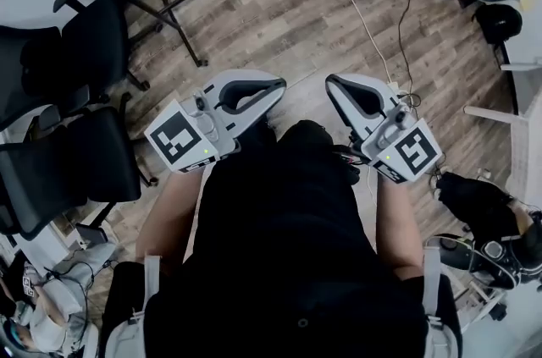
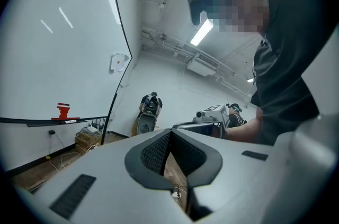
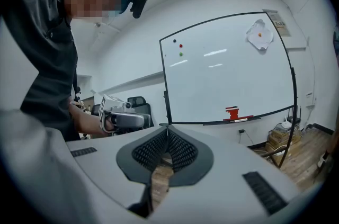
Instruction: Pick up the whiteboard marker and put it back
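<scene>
Both grippers are held up in front of the person's dark shirt, and neither holds anything. In the head view my left gripper and right gripper point away over the wood floor, jaws shut tip to tip. The left gripper view shows the shut left gripper below a whiteboard at far left. A red eraser stands on its tray. In the right gripper view, the shut right gripper sits under the whiteboard. A thin pale stick, perhaps the marker, lies beside the red eraser.
Black office chairs stand at the left, and the whiteboard stand's black legs cross the floor ahead. A white cable runs over the wood floor. Bags and gear lie at the right, and cardboard boxes sit under the board.
</scene>
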Tool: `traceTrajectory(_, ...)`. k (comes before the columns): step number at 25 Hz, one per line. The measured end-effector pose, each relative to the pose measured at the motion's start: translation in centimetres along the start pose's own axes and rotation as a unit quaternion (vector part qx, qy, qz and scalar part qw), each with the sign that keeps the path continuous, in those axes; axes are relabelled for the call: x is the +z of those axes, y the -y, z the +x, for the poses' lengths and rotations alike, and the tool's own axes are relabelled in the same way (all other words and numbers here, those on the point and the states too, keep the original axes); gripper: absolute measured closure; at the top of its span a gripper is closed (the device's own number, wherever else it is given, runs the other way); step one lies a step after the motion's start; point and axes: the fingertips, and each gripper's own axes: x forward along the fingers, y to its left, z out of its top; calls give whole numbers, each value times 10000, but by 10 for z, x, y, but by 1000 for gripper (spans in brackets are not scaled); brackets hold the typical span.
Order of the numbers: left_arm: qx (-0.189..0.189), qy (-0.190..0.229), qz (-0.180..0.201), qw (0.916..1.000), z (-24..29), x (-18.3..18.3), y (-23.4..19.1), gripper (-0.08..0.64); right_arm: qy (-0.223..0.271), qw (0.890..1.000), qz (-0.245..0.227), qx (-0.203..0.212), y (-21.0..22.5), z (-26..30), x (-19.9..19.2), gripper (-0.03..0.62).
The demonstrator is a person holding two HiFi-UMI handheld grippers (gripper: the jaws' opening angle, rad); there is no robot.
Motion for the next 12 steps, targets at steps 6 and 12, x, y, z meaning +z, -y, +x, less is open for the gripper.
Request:
traceTrajectory(6, -86, -39, -128, 9999, 18, 0, -29, 548, -51, 9997, 93, -206, 35, 2, 2, 574)
traceTrajectory(12, 41, -89, -171, 9998, 41, 1, -66, 548, -91, 9998, 152, -103, 79, 14, 3, 574)
